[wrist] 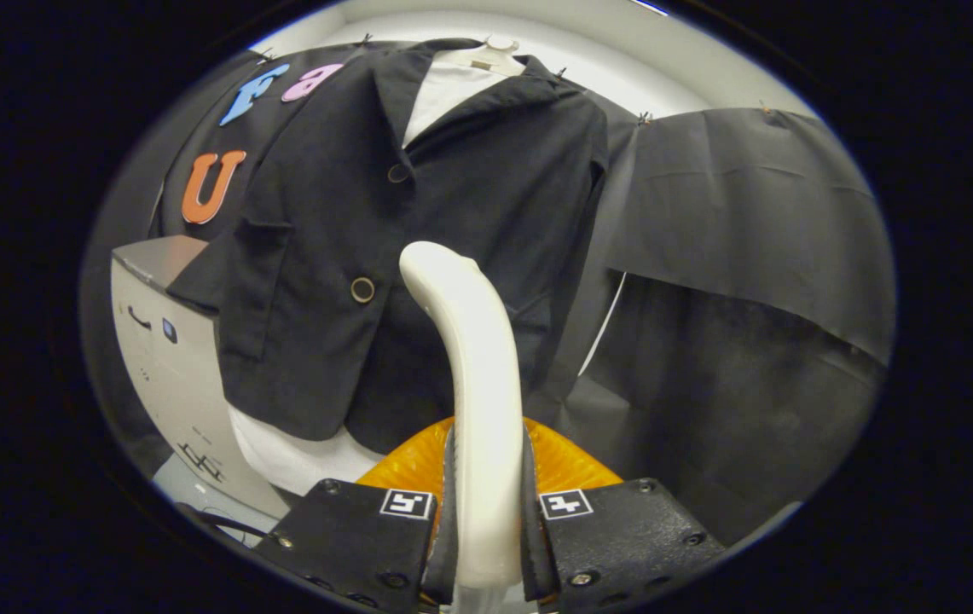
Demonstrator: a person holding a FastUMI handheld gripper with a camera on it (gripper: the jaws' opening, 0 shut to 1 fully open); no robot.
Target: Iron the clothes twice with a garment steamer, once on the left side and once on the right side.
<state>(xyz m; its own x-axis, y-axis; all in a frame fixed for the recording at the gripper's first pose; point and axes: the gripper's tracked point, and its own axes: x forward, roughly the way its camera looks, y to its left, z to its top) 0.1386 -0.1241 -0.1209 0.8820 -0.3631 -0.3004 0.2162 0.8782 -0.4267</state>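
Note:
A dark jacket (418,213) over a white shirt (452,85) hangs on a hanger straight ahead of me. My gripper (486,520) is shut on the garment steamer (473,367), whose pale curved handle rises between both fingers. The steamer's head reaches up against the jacket's lower front, just right of a round button (361,290). An orange translucent part of the steamer (563,465) spreads out behind the fingers. The white shirt hem (298,456) shows below the jacket's left side.
A pale grey cabinet or appliance (166,341) stands to the left of the jacket, partly under its sleeve. Black cloth (742,256) drapes the wall to the right. A dark cable (222,520) lies low at the left.

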